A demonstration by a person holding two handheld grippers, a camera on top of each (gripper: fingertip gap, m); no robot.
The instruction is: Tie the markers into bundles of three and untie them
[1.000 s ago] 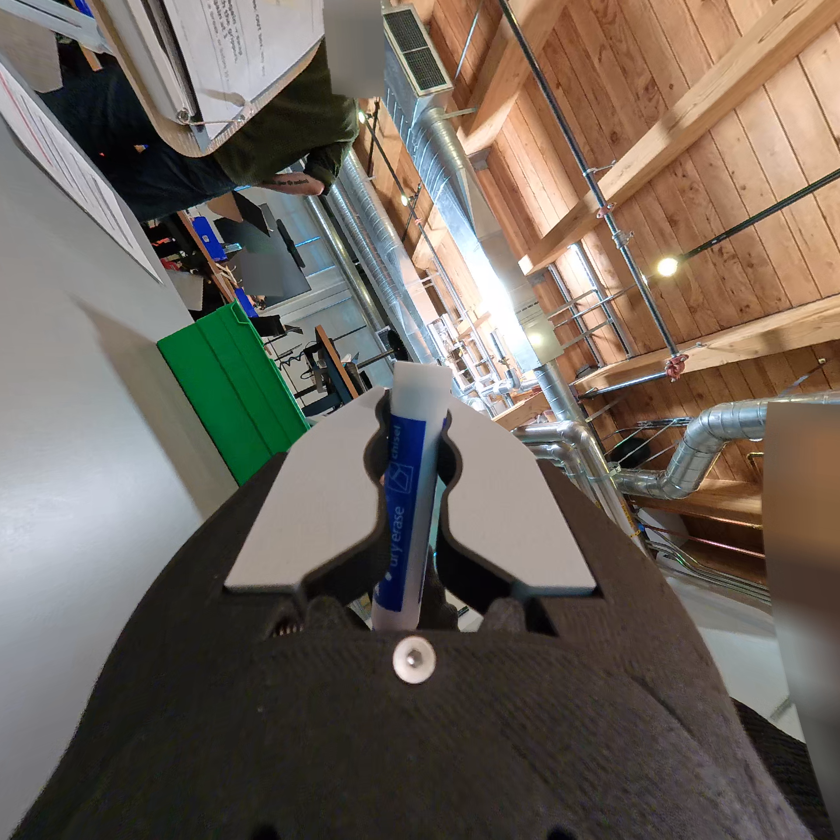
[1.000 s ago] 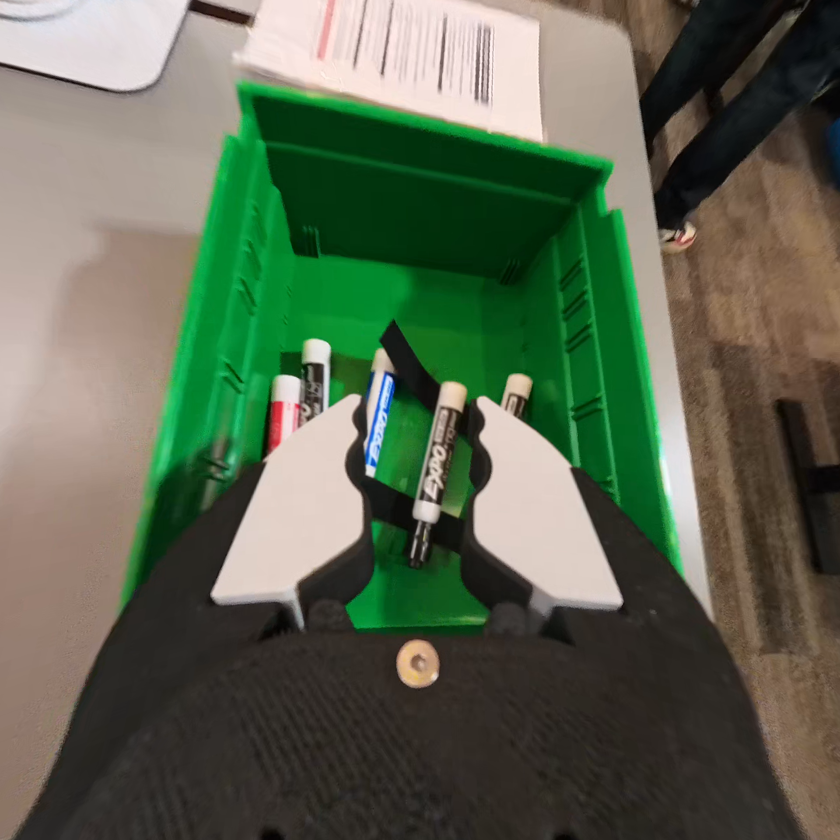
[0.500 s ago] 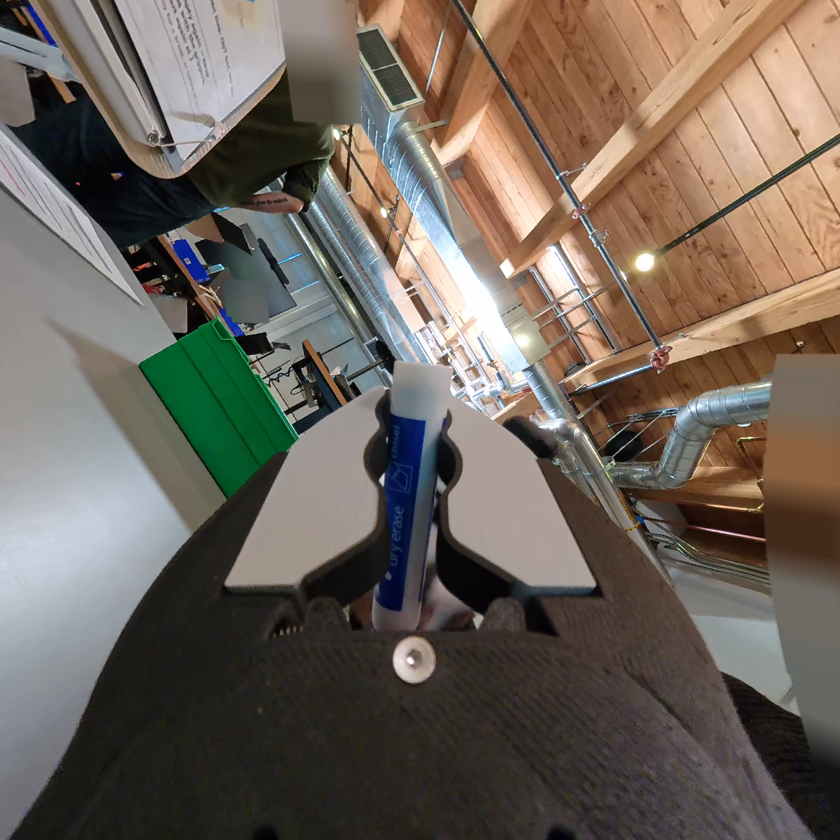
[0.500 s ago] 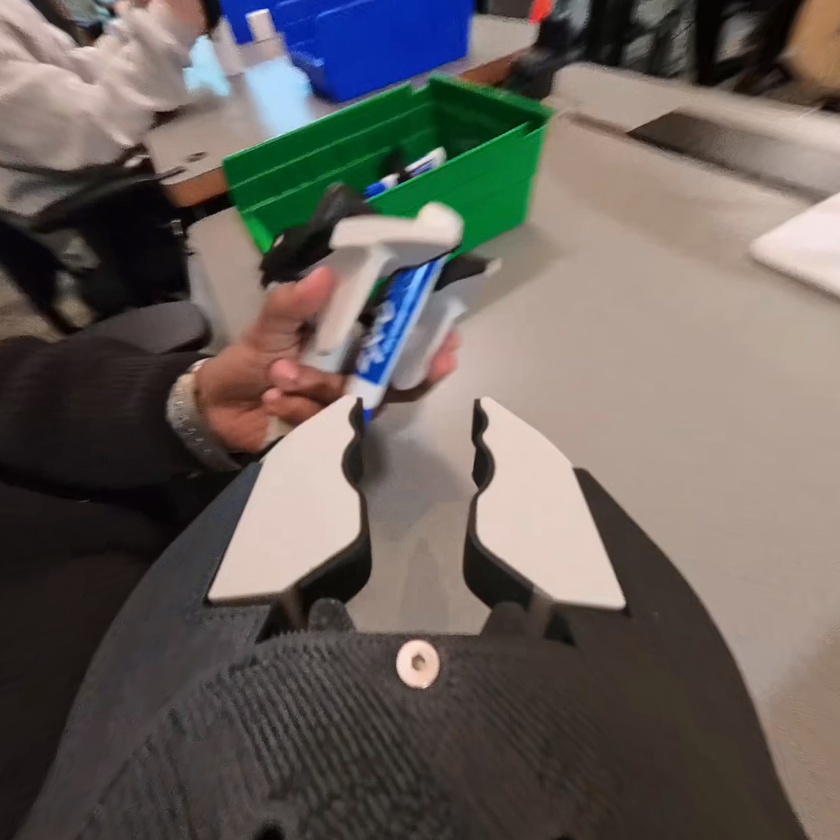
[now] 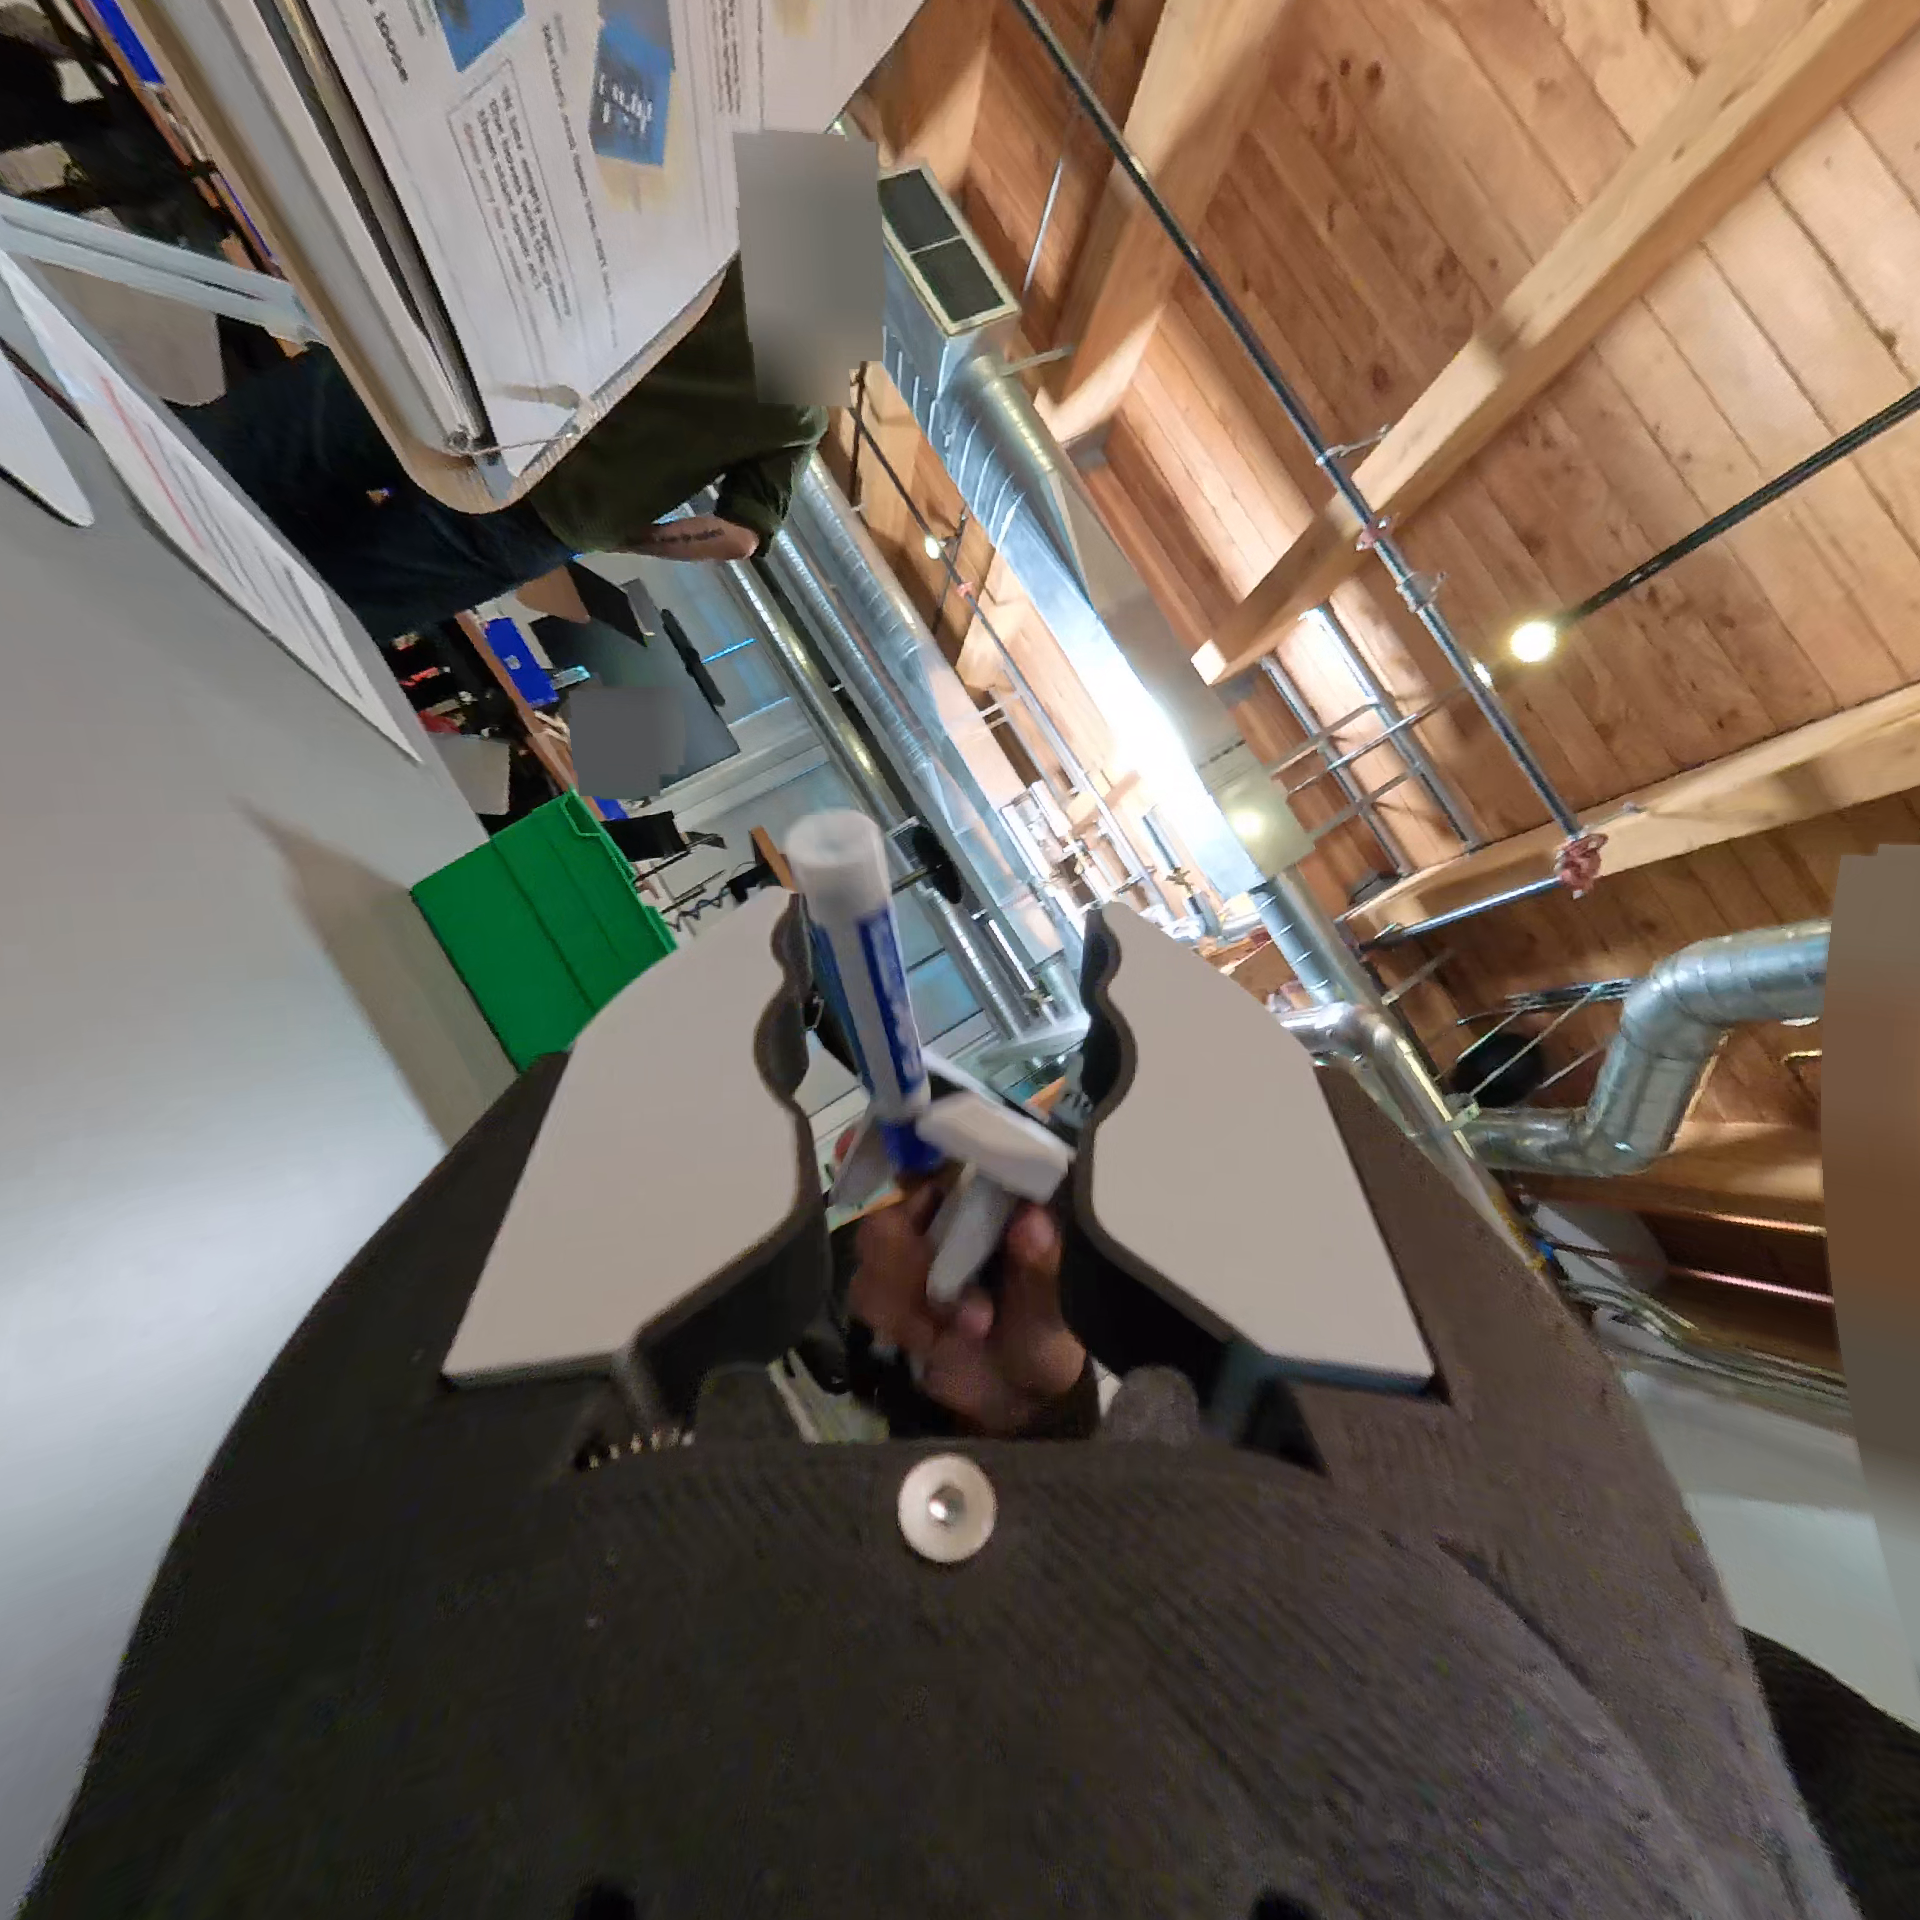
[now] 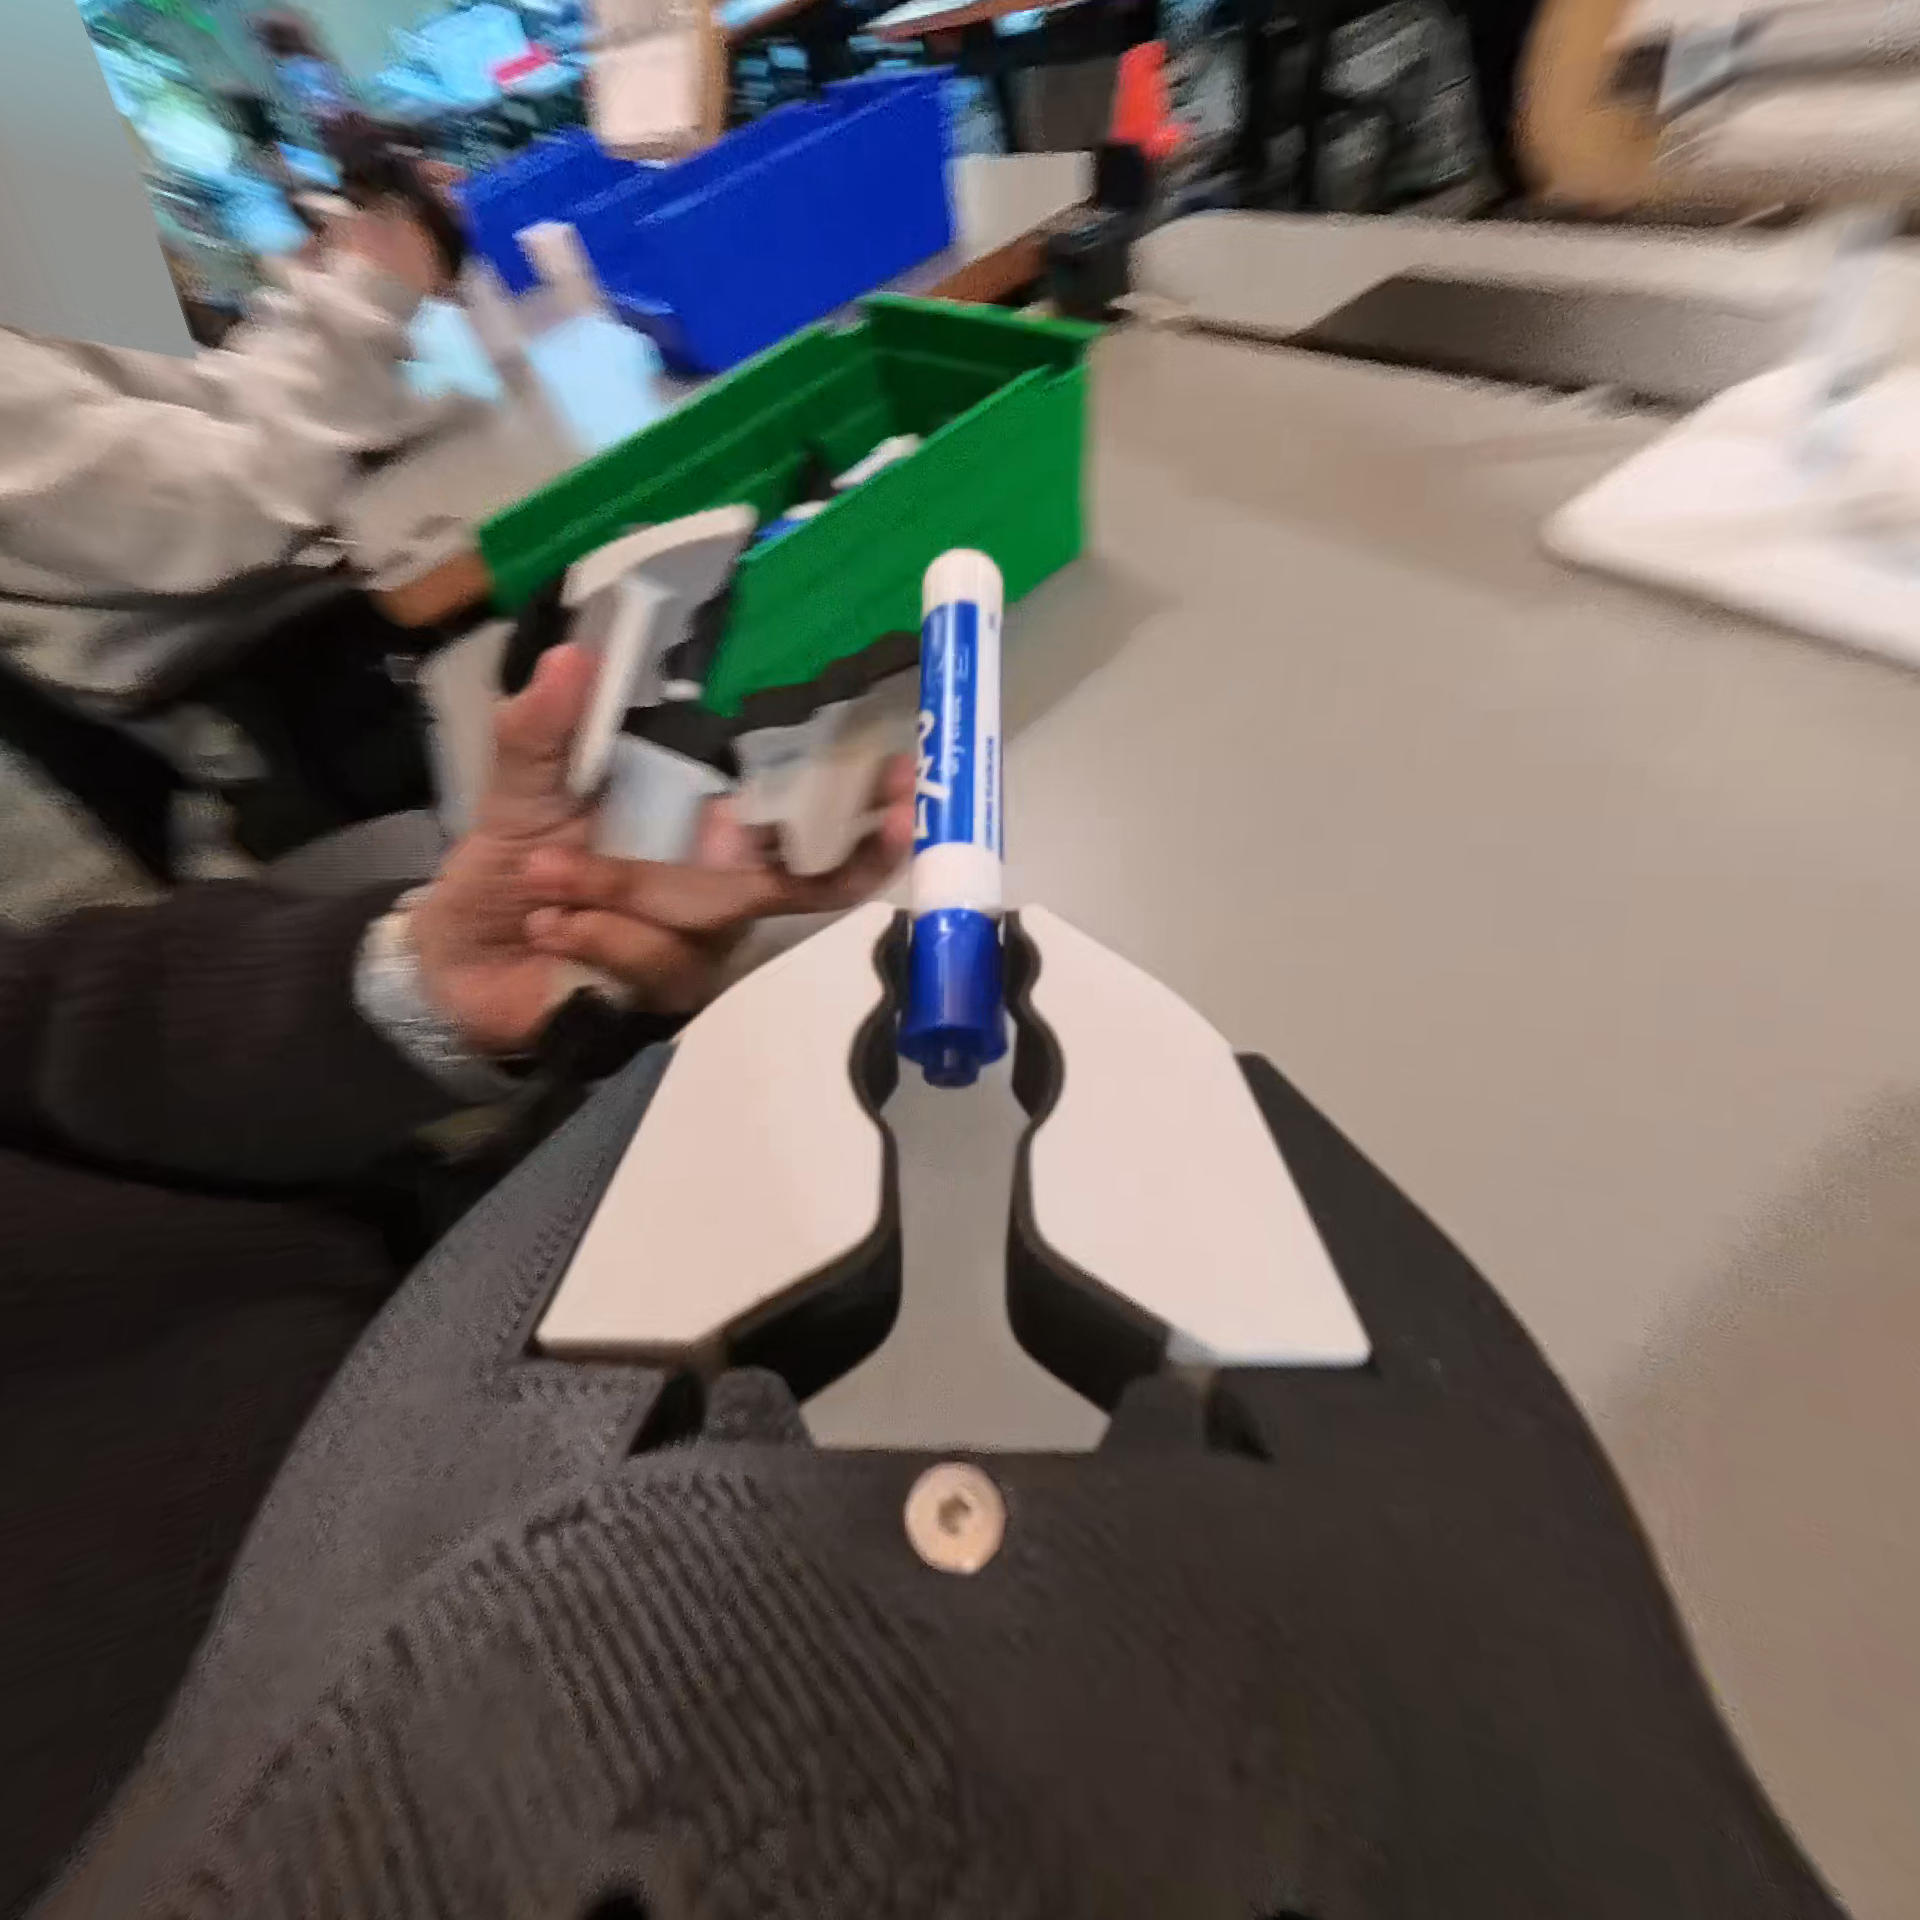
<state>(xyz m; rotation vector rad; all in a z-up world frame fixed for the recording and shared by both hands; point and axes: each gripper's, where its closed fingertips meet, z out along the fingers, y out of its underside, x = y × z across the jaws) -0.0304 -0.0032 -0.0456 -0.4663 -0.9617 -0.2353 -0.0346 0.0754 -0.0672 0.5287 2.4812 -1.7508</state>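
Between right claw (image 6: 951,966) tips: one blue marker (image 6: 958,727), clamped; left claw (image 5: 940,966) agape; one green bin (image 6: 935,499) behind.

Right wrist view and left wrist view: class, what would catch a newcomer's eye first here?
First, the blue marker, standing up from the right claw, which pinches its blue cap end. Behind it sits a green bin on the grey table. In the left wrist view, the left claw gapes open around that marker, under a wooden ceiling.
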